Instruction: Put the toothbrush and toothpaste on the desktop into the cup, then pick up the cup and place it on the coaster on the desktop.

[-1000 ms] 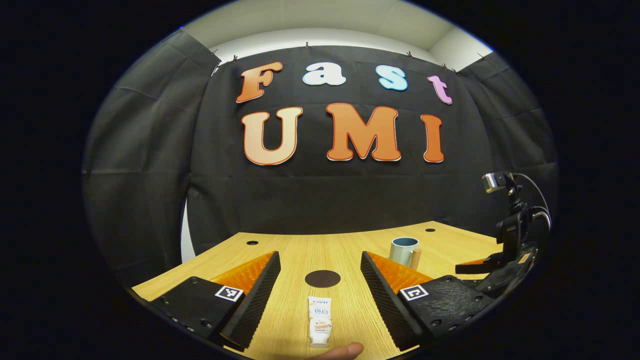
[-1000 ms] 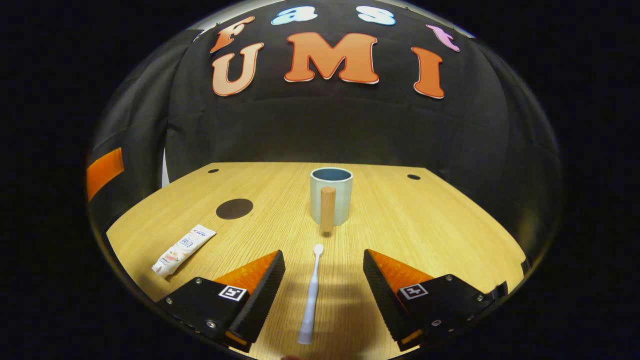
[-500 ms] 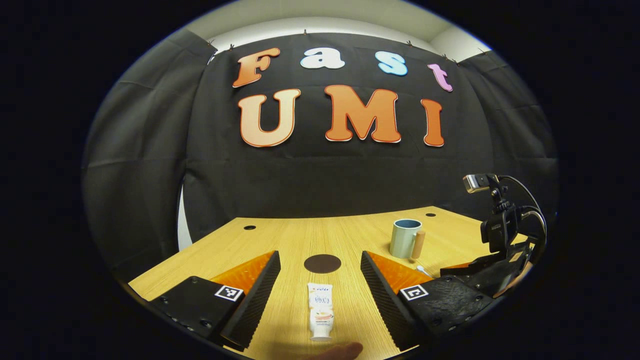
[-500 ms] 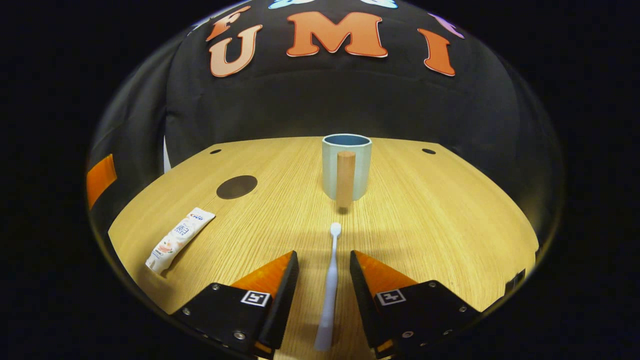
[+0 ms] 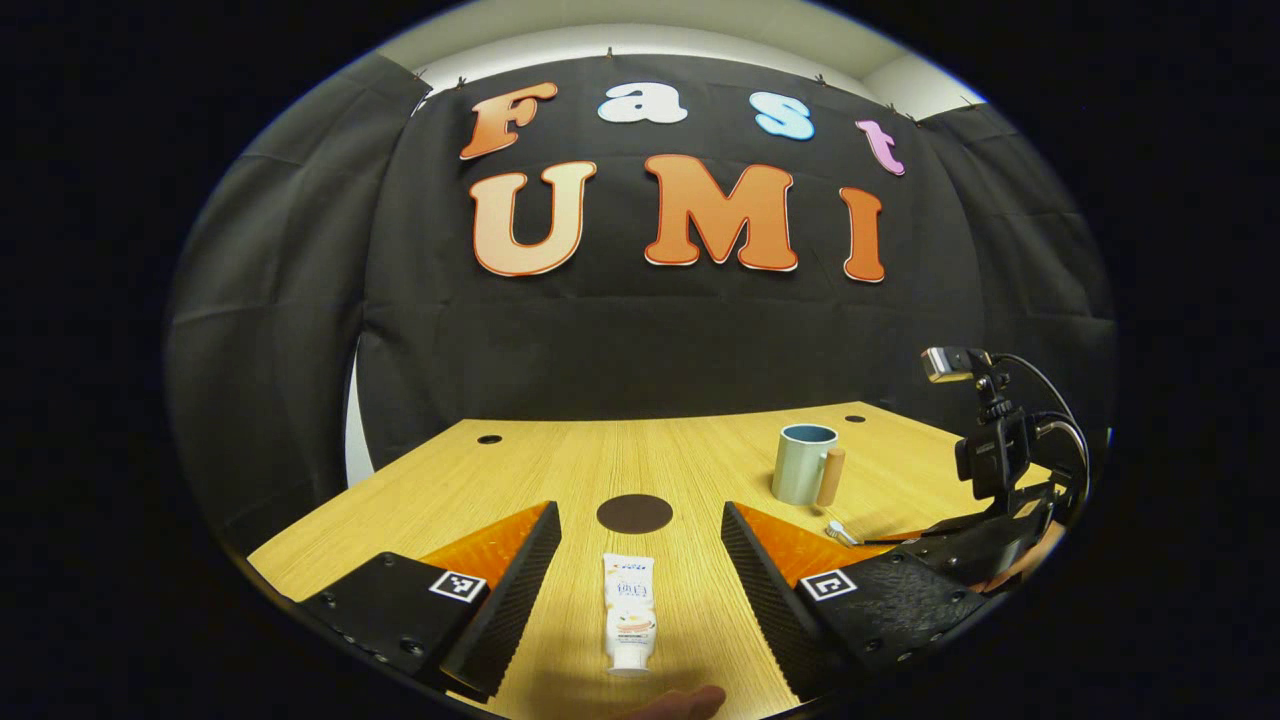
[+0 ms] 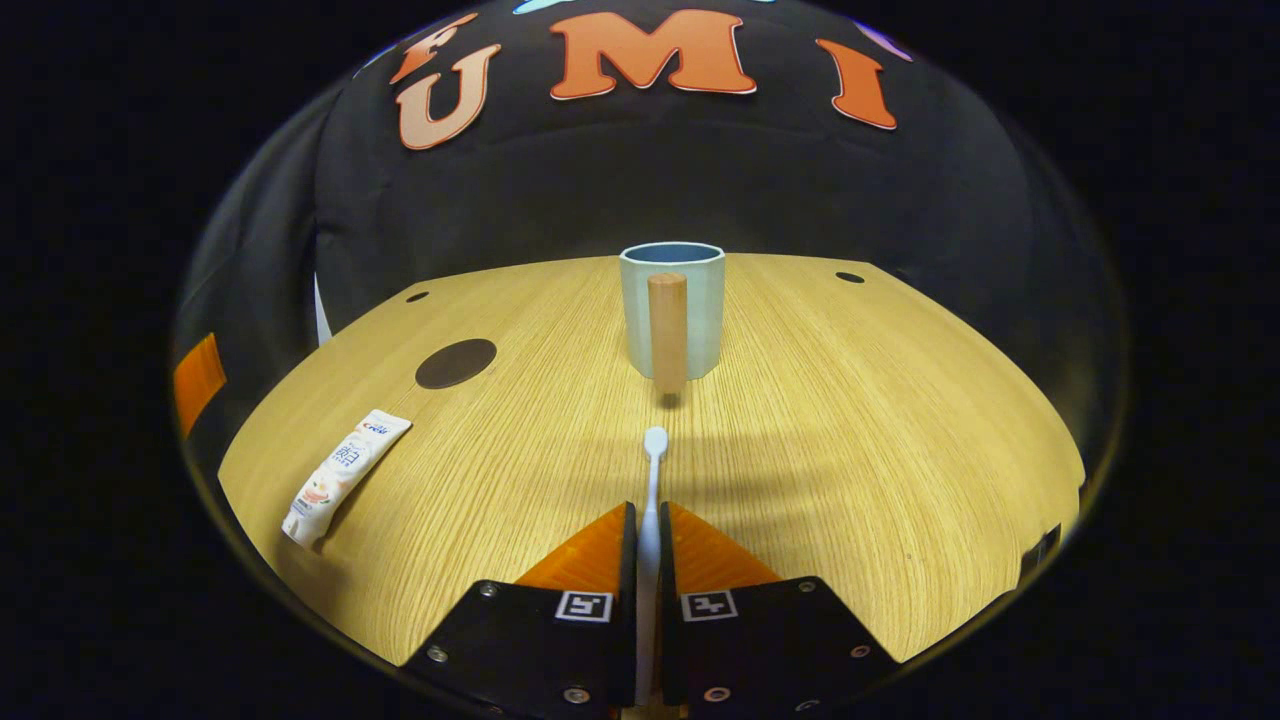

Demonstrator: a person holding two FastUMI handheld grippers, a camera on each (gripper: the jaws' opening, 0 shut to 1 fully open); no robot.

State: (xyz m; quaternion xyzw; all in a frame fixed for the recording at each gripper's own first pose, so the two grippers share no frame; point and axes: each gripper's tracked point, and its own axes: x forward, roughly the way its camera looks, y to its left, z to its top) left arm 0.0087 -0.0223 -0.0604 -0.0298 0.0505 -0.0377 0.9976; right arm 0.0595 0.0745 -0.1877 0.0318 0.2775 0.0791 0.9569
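In the right gripper view, my right gripper [image 6: 647,512] is shut on the white toothbrush [image 6: 653,460], whose head points toward the pale blue cup [image 6: 672,308] with a wooden handle. The toothpaste tube [image 6: 345,475] lies at the left, near the dark round coaster [image 6: 456,363]. In the left gripper view, my left gripper [image 5: 637,525] is open low over the wooden desktop [image 5: 560,470], with the toothpaste tube [image 5: 627,612] lying between its fingers. Just beyond are the coaster [image 5: 634,513] and, to the right, the cup [image 5: 803,476]. The right gripper [image 5: 905,545] and the toothbrush head [image 5: 836,530] show at far right.
Small dark holes [image 6: 849,277] mark the desktop's back corners. A fingertip [image 5: 690,700] shows at the bottom edge of the left gripper view. The black cloth wall stands close behind the desktop [image 6: 900,420].
My right gripper's fingers have come together from wide apart onto the toothbrush. My left gripper has edged forward, so the toothpaste sits a little higher between its fingers.
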